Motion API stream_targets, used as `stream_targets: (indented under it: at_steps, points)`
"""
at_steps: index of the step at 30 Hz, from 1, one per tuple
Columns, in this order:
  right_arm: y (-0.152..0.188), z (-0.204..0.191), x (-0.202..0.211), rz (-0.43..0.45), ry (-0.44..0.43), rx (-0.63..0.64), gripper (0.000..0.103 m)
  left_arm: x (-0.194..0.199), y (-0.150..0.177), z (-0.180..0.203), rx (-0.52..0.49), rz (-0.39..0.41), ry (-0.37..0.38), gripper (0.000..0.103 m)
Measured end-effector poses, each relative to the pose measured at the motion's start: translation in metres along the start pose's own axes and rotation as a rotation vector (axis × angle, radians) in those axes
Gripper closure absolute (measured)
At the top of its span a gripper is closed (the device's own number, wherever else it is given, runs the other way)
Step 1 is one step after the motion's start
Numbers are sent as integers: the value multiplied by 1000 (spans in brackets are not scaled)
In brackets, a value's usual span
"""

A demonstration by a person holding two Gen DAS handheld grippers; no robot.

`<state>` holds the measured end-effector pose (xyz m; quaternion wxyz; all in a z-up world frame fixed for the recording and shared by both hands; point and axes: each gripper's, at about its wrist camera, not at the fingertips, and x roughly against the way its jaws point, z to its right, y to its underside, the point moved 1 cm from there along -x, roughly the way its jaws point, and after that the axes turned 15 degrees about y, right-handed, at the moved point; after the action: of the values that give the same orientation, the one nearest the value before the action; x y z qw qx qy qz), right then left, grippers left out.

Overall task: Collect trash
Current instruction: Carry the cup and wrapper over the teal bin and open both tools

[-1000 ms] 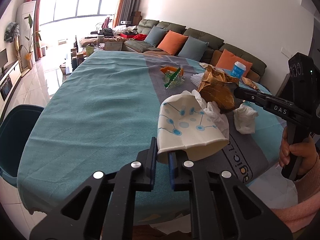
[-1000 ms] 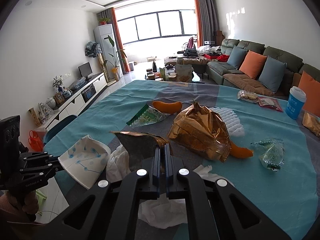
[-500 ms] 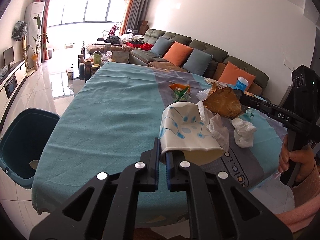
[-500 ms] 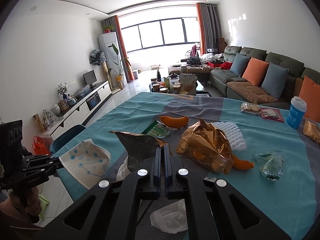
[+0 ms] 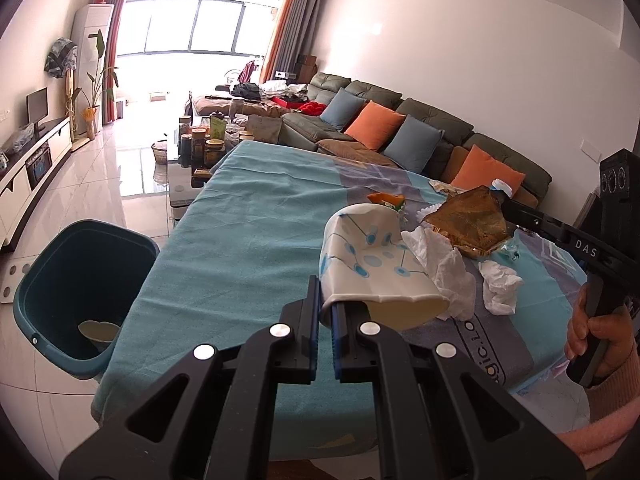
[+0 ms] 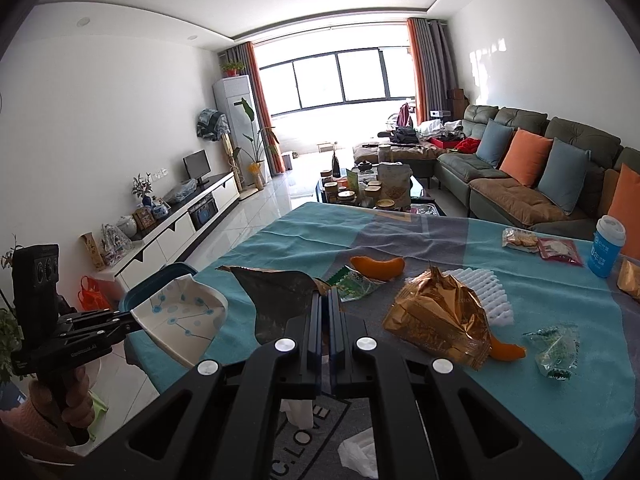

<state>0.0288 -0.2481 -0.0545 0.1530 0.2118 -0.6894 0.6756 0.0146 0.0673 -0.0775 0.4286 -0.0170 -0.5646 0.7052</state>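
Two pieces of trash are held off the table at once, one per gripper. At far left, on the floor beside the table, stands the teal plastic bin, with one pale scrap already lying at its bottom. My left gripper is clenched on the rim of the crumpled white paper bowl with blue dot-and-line print; the bowl hangs over the near left part of the teal tablecloth, close to the bin. I judge it very light and soft-walled: the thin rim is the right hold, though it will buckle if squeezed harder. Just right of the bowl, crumpled white tissues lie on the cloth. My right gripper is pinched shut on an edge of the torn, dark foil-lined wrapper, lifted above the cloth. I expect it to be weightless, crinkly and slippery, so a deep edge grip suits it. Farther right lie the crumpled gold foil snack bag, orange peel pieces and a small clear green-printed wrapper.
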Motion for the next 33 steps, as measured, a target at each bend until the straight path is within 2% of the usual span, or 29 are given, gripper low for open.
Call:
stream_targets:
  at_steps: [10, 18, 33]
  points:
    - [-12, -19, 3, 34, -46, 20, 101, 20, -6, -12, 20, 43, -39, 98]
    - [-17, -41, -10, 26, -114, 44, 101, 38, -9, -30, 45, 72, -86, 98]
    - [-33, -106, -48, -6, -287, 94, 101, 84, -12, -76, 113, 140, -247, 98]
